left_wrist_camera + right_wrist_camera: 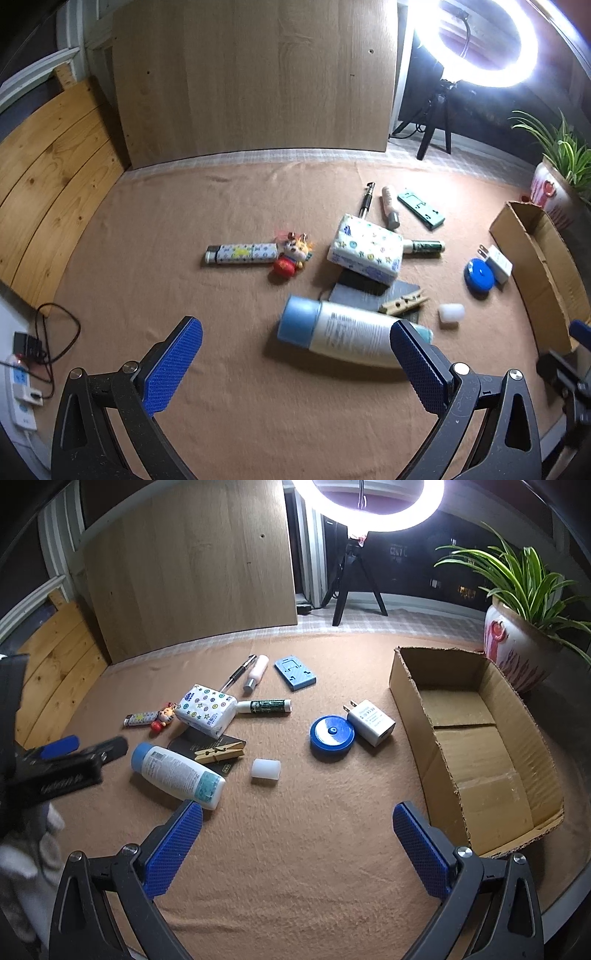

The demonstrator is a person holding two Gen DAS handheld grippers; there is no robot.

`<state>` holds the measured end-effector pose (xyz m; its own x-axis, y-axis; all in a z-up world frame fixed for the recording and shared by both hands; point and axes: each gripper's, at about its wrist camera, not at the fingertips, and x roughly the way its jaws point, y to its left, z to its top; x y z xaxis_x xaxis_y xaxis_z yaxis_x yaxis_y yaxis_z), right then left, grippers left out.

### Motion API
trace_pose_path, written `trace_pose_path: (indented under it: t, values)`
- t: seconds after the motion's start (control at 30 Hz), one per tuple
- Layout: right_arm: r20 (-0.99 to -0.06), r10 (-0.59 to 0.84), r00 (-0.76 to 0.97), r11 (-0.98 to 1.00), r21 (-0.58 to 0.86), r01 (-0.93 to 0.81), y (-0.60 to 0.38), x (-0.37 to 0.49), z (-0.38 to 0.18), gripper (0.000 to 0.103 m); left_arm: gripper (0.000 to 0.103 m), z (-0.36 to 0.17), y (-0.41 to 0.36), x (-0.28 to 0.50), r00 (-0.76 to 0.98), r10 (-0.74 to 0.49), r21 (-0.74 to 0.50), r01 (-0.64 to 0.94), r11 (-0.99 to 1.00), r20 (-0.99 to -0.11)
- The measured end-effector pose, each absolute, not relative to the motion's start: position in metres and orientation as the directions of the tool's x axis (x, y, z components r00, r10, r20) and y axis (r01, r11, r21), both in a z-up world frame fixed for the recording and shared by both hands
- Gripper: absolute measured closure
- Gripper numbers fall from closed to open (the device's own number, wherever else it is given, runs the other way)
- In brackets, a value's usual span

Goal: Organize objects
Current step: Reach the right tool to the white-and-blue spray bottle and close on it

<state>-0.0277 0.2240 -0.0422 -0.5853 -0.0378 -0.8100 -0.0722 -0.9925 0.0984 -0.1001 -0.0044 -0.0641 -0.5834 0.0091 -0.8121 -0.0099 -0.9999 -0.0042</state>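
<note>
Bottle (343, 334) lying flat, blue cap pointing left; both grippers' fingers spread, empty

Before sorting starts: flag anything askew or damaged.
The tissue pack sits tilted, propped on the dark card. The lotion bottle lies on its side. The cardboard box has ragged, torn edges.

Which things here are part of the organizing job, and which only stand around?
For the job: lotion bottle, tissue pack, clothespin, blue round case, charger plug, lighter, cardboard box.

Just around: ring light, potted plant, wooden board.
</note>
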Motion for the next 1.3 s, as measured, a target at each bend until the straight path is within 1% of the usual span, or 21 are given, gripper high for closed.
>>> trace_pose_path:
  t: [0.1,0.2,0.33,0.43,0.5,0.67,0.93,1.3]
  values:
    - [-0.814,-0.044,-0.579,-0.991,0.110,-0.080,0.227,-0.027,-0.044,0.001,0.001,-0.069,-0.003,-0.115,-0.571,0.024,-0.016,-0.019,-1.000,-0.821]
    - [-0.817,-0.043,-0.575,-0.990,0.114,-0.087,0.231,-0.027,-0.046,0.001,0.002,-0.077,0.001,-0.131,-0.557,0.016,0.001,-0.030,-1.000,-0.830]
    - [-0.821,-0.042,-0.570,-0.989,0.117,-0.095,0.235,-0.026,-0.047,0.001,0.009,-0.089,0.009,-0.151,-0.529,0.016,0.018,-0.059,-0.998,-0.849]
    - [-0.822,-0.041,-0.567,-0.988,0.118,-0.099,0.236,-0.027,-0.048,0.001,0.013,-0.101,0.021,-0.163,-0.503,0.004,0.060,-0.111,-0.992,-0.864]
    - [-0.823,-0.041,-0.566,-0.988,0.118,-0.099,0.236,-0.027,-0.049,0.001,0.015,-0.108,0.026,-0.168,-0.487,0.000,0.073,-0.130,-0.989,-0.873]
    - [-0.827,-0.043,-0.561,-0.988,0.120,-0.101,0.238,-0.028,-0.050,0.001,0.022,-0.121,0.034,-0.176,-0.460,-0.008,0.087,-0.150,-0.985,-0.888]
    - [-0.831,-0.051,-0.554,-0.989,0.118,-0.086,0.236,-0.033,-0.051,0.001,0.023,-0.133,0.044,-0.159,-0.441,0.030,0.069,-0.205,-0.976,-0.897]
    - [-0.833,-0.126,-0.539,-0.987,0.162,-0.019,0.227,-0.044,-0.056,0.001,0.023,-0.134,0.035,-0.109,-0.452,0.111,-0.019,-0.203,-0.979,-0.885]
